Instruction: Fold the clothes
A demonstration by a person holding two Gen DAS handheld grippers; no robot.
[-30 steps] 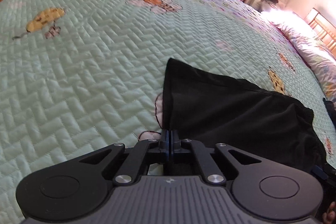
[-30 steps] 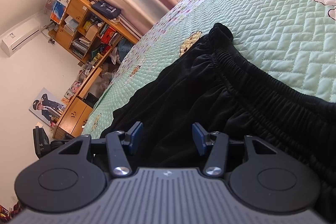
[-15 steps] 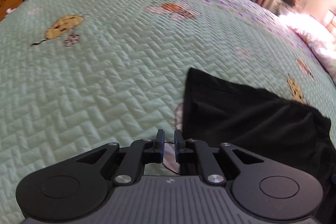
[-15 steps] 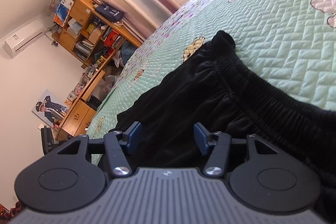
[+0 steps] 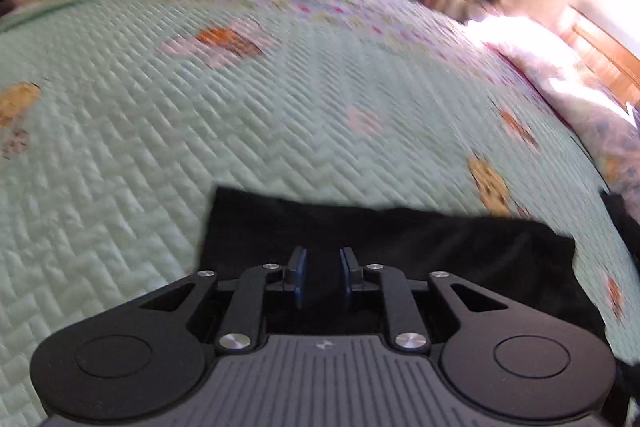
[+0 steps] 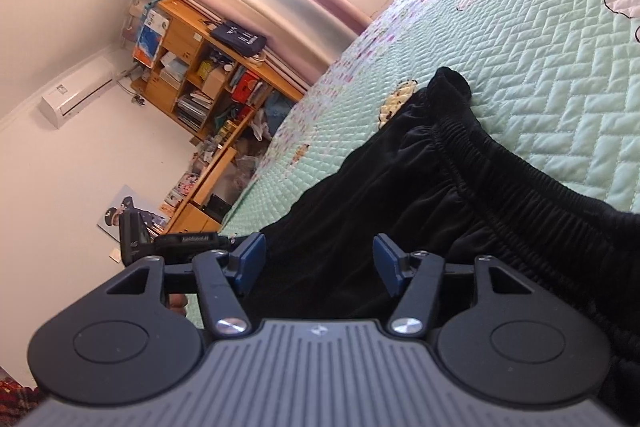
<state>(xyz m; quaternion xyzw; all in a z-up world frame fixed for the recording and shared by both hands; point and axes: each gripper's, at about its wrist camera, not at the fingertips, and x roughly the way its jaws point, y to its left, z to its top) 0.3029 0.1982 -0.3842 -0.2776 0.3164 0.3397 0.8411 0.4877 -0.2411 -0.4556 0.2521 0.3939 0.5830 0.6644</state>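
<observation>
1. the black soft-fabric trousers with a gathered elastic waistband (image 6: 460, 187) lie flat on the bed; in the left wrist view the same cloth shows as a dark rectangle (image 5: 400, 239) with straight edges and a square corner at its far left.
2. the waistband (image 6: 516, 171) runs in a ridge along the right side of the garment in the right wrist view, one end bunched into a small raised loop.
3. the left gripper (image 5: 322, 277) hangs over the near part of the cloth, its jaws opening with a narrow gap; nothing is pinched between the blue pads, and the cloth only lies beneath them.
4. the right gripper (image 6: 320, 261) sits low over the trousers, jaws opening wide, pads clear of the fabric and holding nothing.
5. progress, as i judge it: one fold looks laid down, since the cloth reads as a tidy doubled panel; at least one further fold and some smoothing near the waistband seem left.
6. beneath it all is the pale green quilted bedspread with bee and flower patches (image 5: 200, 131); a wooden bookshelf (image 6: 208, 75) stands by the wall beyond.
</observation>
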